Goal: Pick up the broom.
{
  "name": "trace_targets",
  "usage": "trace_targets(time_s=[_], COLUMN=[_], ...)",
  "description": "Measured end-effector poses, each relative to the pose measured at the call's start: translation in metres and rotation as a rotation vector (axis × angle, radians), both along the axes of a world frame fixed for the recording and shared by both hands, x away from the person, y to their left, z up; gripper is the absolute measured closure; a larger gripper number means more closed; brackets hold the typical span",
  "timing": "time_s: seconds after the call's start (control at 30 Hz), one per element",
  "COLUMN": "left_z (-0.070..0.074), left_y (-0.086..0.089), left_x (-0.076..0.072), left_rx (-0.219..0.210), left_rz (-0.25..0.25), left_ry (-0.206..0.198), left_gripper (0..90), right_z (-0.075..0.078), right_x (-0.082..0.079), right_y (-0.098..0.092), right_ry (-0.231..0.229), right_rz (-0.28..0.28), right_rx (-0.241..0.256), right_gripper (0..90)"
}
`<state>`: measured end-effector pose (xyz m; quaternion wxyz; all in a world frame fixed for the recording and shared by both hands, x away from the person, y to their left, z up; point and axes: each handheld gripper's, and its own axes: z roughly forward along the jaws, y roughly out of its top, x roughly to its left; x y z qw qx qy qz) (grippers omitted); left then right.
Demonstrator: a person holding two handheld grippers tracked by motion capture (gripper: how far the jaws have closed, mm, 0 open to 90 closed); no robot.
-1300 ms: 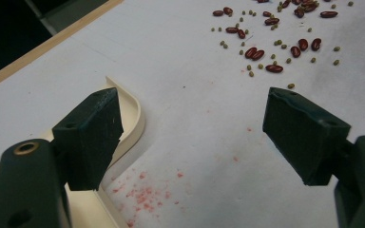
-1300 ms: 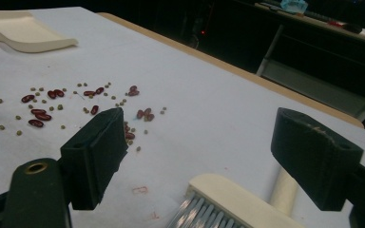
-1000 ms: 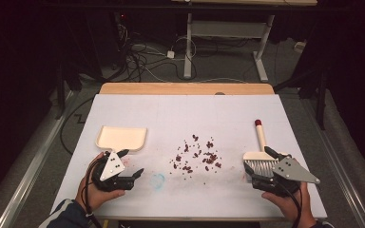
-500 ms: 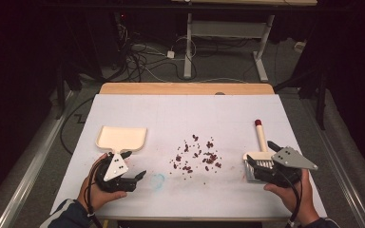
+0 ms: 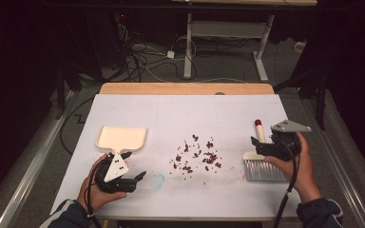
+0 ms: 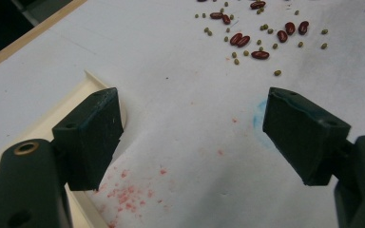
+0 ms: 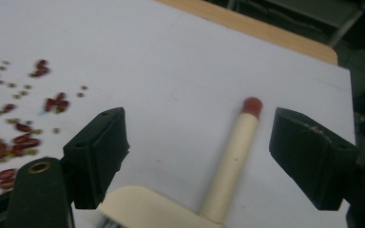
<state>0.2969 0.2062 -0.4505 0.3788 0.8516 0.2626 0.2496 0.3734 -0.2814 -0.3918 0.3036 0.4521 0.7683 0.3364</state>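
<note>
Both grippers gape wide, empty; right gripper (image 7: pixel 197 156) straddles brush (image 7: pixel 230 154) handle off-centre, risks skewed grip; left gripper (image 6: pixel 190 137) beside dustpan (image 5: pixel 121 137), could scatter beans (image 5: pixel 197 154).

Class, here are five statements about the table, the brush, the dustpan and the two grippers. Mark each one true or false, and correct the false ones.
1. The right gripper is open, its fingers either side of the brush handle. True.
2. The left gripper is shut on the dustpan. False: it is open and holds nothing.
3. The beans lie between dustpan and brush. True.
4. The brush handle has a blue tip. False: the tip is red.
5. The beans are already in the dustpan. False: they lie scattered on the white table.
</note>
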Motion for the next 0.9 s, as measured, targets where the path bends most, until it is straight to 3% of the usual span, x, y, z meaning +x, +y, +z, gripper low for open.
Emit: trace_targets(time_s=[0.07, 0.2, 0.3, 0.47, 0.63, 0.73, 0.8, 0.83, 0.87, 0.9], left_z=[0.000, 0.000, -0.001, -0.002, -0.002, -0.003, -0.003, -0.003, -0.003, -0.003], left_y=[0.000, 0.000, 0.000, -0.002, -0.004, -0.004, -0.004, -0.004, -0.004, -0.005], left_x=[0.000, 0.000, 0.000, 0.000, 0.000, 0.000, 0.000, 0.000, 0.000, 0.000], left_rx=[0.000, 0.000, 0.001, 0.007, 0.006, 0.012, 0.013, 0.013, 0.015, 0.016], left_rz=[0.000, -0.001, -0.002, -0.007, -0.015, -0.015, -0.015, -0.015, -0.018, -0.018], left_ry=[0.001, 0.002, 0.006, 0.010, 0.015, 0.016, 0.018, 0.018, 0.017, 0.018], left_gripper=[20.3, 20.3, 20.3, 20.3, 20.4, 20.3, 20.3, 20.4, 20.3, 20.3], right_z=[-0.004, -0.015, -0.023, -0.041, -0.048, -0.051, -0.055, -0.058, -0.059, -0.058], right_x=[0.015, 0.039, 0.053, 0.071, 0.077, 0.080, 0.082, 0.084, 0.084, 0.084], right_y=[-0.001, -0.007, -0.009, -0.013, -0.021, -0.024, -0.025, -0.024, -0.023, -0.020], right_ry=[0.039, 0.126, 0.183, 0.296, 0.339, 0.366, 0.397, 0.421, 0.412, 0.413], right_rz=[-0.042, -0.064, -0.116, -0.201, -0.253, -0.252, -0.232, -0.218, -0.215, -0.211], right_rx=[-0.027, 0.030, -0.003, -0.026, -0.014, -0.001, 0.018, 0.012, 0.001, -0.014], right_gripper=[21.0, 21.3, 24.1, 31.0, 33.7, 38.0, 46.6, 45.7, 46.6, 52.5])
